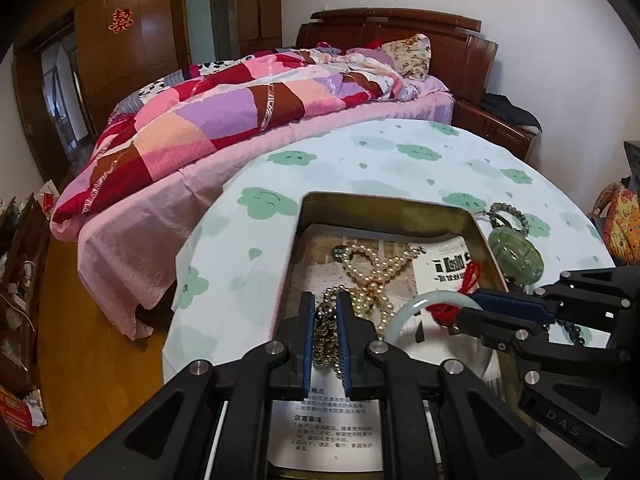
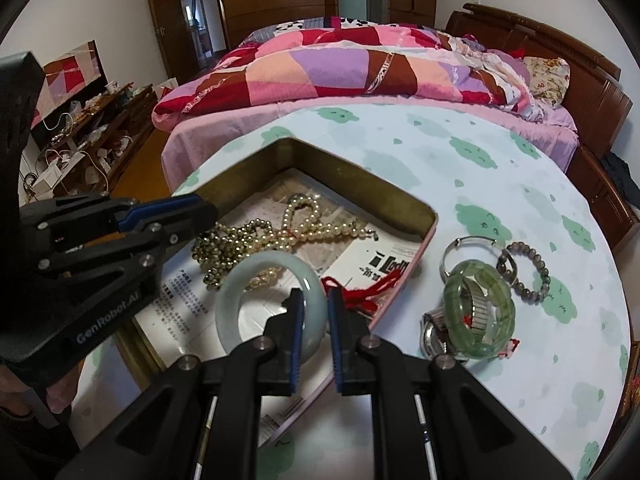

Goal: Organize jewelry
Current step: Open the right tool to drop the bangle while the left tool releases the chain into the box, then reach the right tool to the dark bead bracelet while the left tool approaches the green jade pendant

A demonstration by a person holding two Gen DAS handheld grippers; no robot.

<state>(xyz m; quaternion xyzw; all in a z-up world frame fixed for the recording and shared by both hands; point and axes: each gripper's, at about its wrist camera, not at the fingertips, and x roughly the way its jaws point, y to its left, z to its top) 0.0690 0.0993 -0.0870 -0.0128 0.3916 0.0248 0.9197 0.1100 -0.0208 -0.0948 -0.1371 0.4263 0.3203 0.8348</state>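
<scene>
An open gold-walled tin [image 1: 384, 208] [image 2: 360, 184] stands on the round table and holds a pearl necklace [image 1: 372, 276] [image 2: 304, 216] on printed paper. My left gripper [image 1: 325, 300] [image 2: 210, 216] is over the tin's left part, shut on a chain of dull gold beads [image 1: 326, 336] [image 2: 224, 248] that trails onto the paper. My right gripper [image 2: 316, 294] [image 1: 466, 308] is at the tin's right side, shut on the rim of a pale jade bangle [image 2: 260, 276] [image 1: 408, 308]. A red tassel cord [image 2: 356, 292] lies by its tips.
On the cloud-print tablecloth [image 2: 500, 160], right of the tin, lie a green bangle [image 2: 480, 304], a silver bangle [image 2: 468, 244], a grey bead bracelet [image 2: 532, 268] and a watch [image 2: 436, 332]. A bed with a patchwork quilt [image 1: 240, 104] stands behind the table.
</scene>
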